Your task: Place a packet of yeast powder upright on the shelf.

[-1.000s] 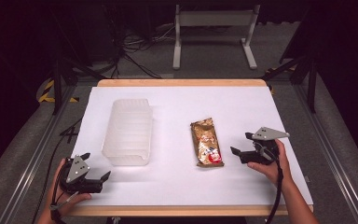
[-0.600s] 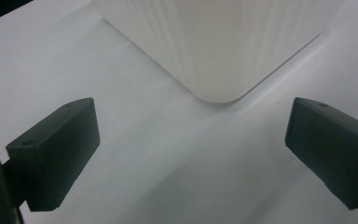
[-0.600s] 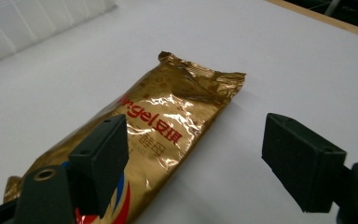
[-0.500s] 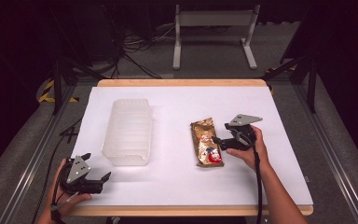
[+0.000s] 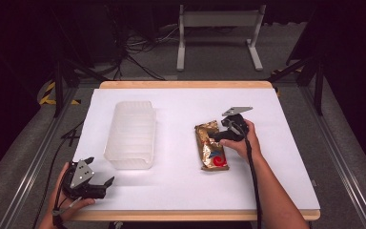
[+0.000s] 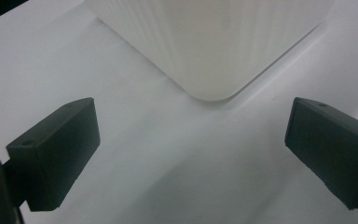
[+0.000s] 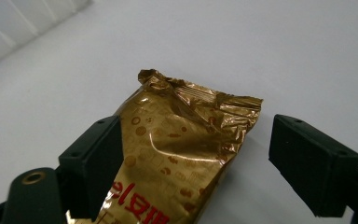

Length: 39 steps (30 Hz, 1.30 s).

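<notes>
Right tool straddling the gold snack packet

The right tool is hovering released, jaws either side of the gold snack packet lying right of centre on the desk, long axis running away from the person. The left tool is waiting released, near the translucent plastic container.
</notes>
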{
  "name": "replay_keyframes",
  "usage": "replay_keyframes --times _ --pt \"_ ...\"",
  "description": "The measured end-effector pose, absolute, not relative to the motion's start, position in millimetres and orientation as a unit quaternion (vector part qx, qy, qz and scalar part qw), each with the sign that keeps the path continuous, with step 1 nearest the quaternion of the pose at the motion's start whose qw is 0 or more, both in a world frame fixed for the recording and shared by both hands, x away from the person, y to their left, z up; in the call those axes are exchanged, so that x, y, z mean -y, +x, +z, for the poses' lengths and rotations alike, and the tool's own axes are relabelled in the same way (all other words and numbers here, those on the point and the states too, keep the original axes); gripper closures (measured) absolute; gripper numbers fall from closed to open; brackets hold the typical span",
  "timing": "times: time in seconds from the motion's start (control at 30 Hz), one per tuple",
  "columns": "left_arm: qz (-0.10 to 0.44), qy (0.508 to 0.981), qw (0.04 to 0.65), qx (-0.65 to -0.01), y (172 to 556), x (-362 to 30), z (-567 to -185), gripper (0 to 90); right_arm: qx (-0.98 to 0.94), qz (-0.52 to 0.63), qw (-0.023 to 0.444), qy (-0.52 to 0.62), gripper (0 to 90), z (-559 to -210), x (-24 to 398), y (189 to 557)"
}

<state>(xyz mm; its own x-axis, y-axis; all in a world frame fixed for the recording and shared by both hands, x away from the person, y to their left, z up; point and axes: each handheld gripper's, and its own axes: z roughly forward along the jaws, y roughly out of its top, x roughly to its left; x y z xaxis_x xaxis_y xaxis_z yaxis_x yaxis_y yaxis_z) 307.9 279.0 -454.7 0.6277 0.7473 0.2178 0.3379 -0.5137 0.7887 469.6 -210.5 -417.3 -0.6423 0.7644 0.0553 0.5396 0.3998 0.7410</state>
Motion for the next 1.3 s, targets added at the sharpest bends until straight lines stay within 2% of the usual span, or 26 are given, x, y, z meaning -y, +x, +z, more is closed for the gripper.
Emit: replay_keyframes --times 0.33,0.47,0.53,0.6,0.63,0.67,0.7,0.73,0.9,1.1,1.3 --pt "0.277 0.825 0.369 -0.326 306.5 -279.7 -454.9 3.9 -0.824 0.360 0.113 0.422 13.4 -429.9 197.8 491.4" --pt "0.277 0.825 0.369 -0.326 306.5 -279.9 -454.8 3.9 -0.821 0.361 0.076 0.435 16.9 -435.6 194.2 495.6" --pt "0.276 0.826 0.369 -0.326 306.6 -279.7 -454.9 3.9 -0.821 0.362 0.073 0.436 19.1 -435.4 194.8 496.0" --pt "0.276 0.826 0.369 -0.326 306.8 -279.1 -455.3 3.9 -0.820 0.373 0.061 0.429 31.9 -433.2 196.2 495.4" --pt "0.277 0.825 0.369 -0.326 307.0 -279.0 -455.3 3.9 -0.820 0.373 0.064 0.429 35.4 -432.4 196.1 495.1" --pt "0.275 0.825 0.370 -0.327 306.9 -278.6 -455.6 3.9 -0.816 0.381 0.071 0.429 51.1 -428.3 197.2 493.9" --pt "0.275 0.825 0.369 -0.327 306.8 -278.7 -455.4 3.9 -0.813 0.385 0.075 0.430 57.6 -425.6 198.8 492.9" --pt "0.275 0.825 0.369 -0.327 306.8 -278.7 -455.4 3.9 -0.813 0.385 0.075 0.430 57.6 -425.6 198.8 492.9" --pt "0.275 0.825 0.369 -0.327 306.9 -278.8 -455.6 3.9 -0.819 0.384 0.082 0.418 73.4 -420.8 199.9 488.7" --pt "0.278 0.825 0.368 -0.327 306.8 -280.1 -454.9 3.8 -0.818 0.409 0.096 0.393 84.2 -406.7 201.1 478.3" --pt "0.280 0.822 0.370 -0.330 306.4 -281.2 -454.0 3.6 -0.813 0.440 0.108 0.365 86.8 -386.1 199.4 462.9"
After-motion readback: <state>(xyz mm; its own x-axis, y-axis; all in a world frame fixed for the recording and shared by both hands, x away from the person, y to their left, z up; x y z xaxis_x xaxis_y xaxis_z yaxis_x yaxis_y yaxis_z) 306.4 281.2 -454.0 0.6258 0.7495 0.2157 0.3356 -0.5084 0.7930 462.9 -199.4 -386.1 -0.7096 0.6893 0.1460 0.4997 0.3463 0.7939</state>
